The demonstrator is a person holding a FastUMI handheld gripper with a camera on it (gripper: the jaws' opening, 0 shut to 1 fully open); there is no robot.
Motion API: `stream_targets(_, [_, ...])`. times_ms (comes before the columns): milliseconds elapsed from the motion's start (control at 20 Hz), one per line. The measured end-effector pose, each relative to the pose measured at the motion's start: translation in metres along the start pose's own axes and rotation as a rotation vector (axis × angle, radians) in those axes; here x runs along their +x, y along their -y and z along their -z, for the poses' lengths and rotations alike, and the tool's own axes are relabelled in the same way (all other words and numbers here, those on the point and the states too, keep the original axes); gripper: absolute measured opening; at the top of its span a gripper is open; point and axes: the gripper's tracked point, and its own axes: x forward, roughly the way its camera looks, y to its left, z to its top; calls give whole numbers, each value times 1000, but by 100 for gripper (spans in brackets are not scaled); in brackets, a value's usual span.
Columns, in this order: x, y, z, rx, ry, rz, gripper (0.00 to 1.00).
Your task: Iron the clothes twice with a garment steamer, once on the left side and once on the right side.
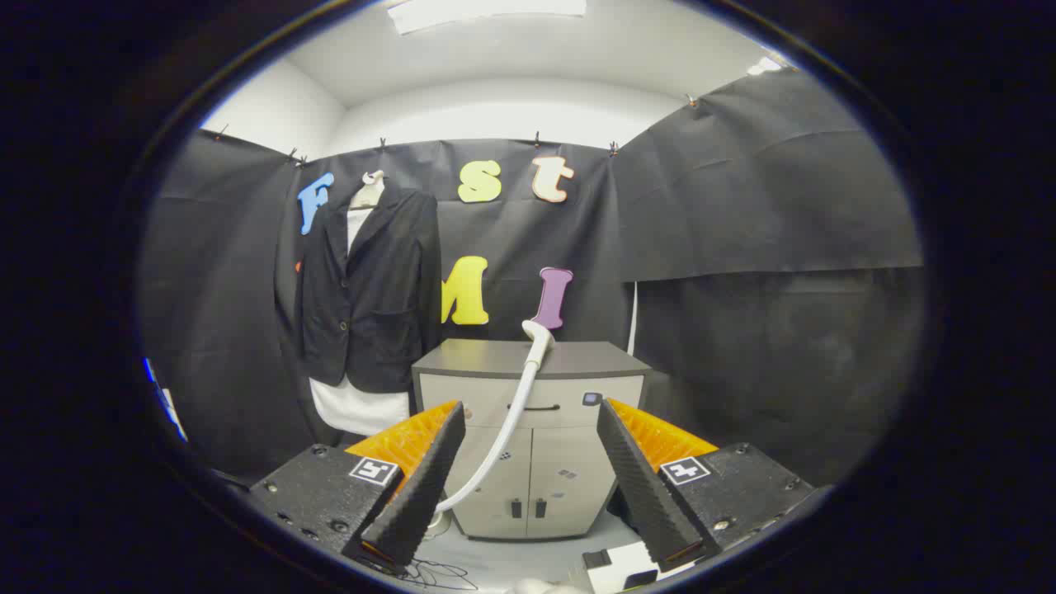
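Tool [528, 412] agape, steamer hose [513, 412] and cabinet [528, 429] beyond

Dark blazer [369, 289] over white shirt [360, 407], hanging upright on a mannequin bust, left of the cabinet [528, 388]. Steamer head [537, 332] white, resting on the cabinet top, its hose [503, 433] curving down the cabinet front toward the floor.

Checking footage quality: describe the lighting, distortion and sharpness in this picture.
Gripper view: fisheye bends the cabinet and walls; ceiling lamp blows out white, booth otherwise dim; jacket and steamer hose sharp; open tongs empty, hose beyond them.
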Motion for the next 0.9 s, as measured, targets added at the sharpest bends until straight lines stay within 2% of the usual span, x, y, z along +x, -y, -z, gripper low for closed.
stream_targets(500, [-10, -6, 9, 23, -29, 36, 100])
stream_targets(900, [10, -2, -5, 32, -38, 51, 100])
